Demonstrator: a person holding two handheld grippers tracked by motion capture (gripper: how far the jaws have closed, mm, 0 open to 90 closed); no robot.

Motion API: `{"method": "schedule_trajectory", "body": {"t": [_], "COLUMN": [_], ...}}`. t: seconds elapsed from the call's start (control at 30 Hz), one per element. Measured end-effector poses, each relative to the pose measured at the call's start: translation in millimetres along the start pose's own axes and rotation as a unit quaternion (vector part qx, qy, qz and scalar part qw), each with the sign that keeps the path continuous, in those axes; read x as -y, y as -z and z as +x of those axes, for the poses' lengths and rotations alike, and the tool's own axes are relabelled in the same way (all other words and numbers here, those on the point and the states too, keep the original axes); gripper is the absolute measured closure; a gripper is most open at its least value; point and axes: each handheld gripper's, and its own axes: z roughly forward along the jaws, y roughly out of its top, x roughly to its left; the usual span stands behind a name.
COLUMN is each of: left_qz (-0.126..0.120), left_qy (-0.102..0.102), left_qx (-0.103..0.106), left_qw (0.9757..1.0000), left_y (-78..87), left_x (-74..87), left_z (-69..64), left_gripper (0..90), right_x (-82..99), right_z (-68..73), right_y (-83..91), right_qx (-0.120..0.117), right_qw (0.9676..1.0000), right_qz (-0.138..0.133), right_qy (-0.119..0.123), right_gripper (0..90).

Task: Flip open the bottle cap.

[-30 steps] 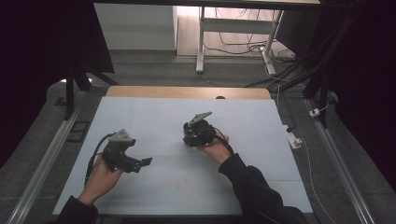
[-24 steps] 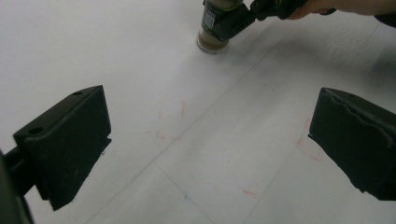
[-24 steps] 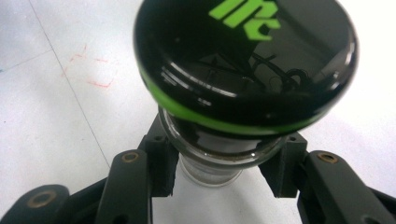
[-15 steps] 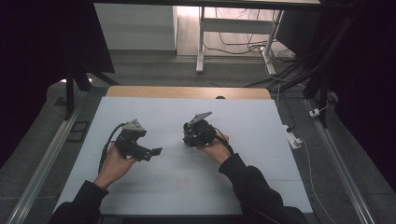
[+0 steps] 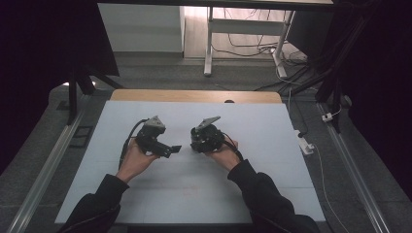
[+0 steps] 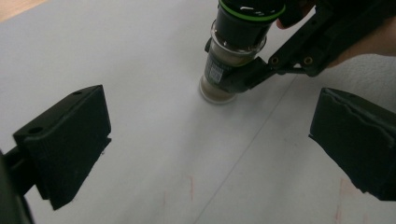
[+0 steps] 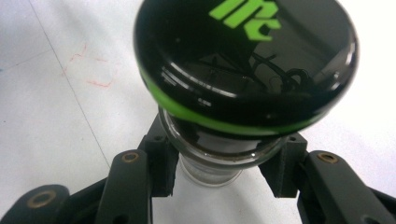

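A glass spice jar [image 6: 229,56] with a black lid [image 7: 245,60] ringed in green stands upright on the white board [image 5: 272,160]. My right gripper [image 7: 217,168] is shut on its glass body just below the lid; in the left gripper view the same right gripper [image 6: 250,77] clamps the jar from the right. My left gripper [image 6: 210,116] is open, its jaws wide apart and bare, pointing at the jar from a short way off. In the high view the left gripper [image 5: 167,149] sits just left of the right gripper [image 5: 200,143].
The board's far side ends in a wooden strip [image 5: 194,95]. A power strip [image 5: 306,144] and cables lie off the right edge. Metal rails [image 5: 48,165] run along both sides. Faint red pen marks [image 7: 88,70] show on the board.
The left hand has carried its open gripper right and away from the person, close to the right gripper. The right gripper and jar have stayed put.
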Motion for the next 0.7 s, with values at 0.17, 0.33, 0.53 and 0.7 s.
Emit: {"method": "schedule_trajectory", "body": {"t": [0.17, 0.33, 0.53, 0.7], "left_qz": [0.007, 0.006, 0.008, 0.011], "left_qy": [-0.006, -0.020, -0.039, -0.050], "left_qx": [0.004, 0.003, 0.012, 0.035], "left_qw": [0.9999, 0.9998, 0.9992, 0.9981], "left_y": [-15.1, -23.9, -26.0, -28.8], "left_x": [-7.5, -12.2, -15.9, -19.0], "left_z": [0.9, 0.3, -4.0, -10.0], "left_gripper": [0.4, 7.3, 53.8, 79.3], "right_x": [0.0, 0.1, 0.1, 0.1], "right_z": [0.1, 0.0, 0.0, 0.3], "right_y": [0.0, 0.0, 0.0, -0.1], "right_qx": [0.000, 0.000, 0.000, 0.001], "right_qw": [1.0000, 1.0000, 1.0000, 1.0000], "right_qz": [0.000, 0.000, -0.001, -0.001], "right_qy": [0.001, 0.001, 0.001, -0.001], "right_gripper": [52.2, 52.2, 52.2, 52.3]}}
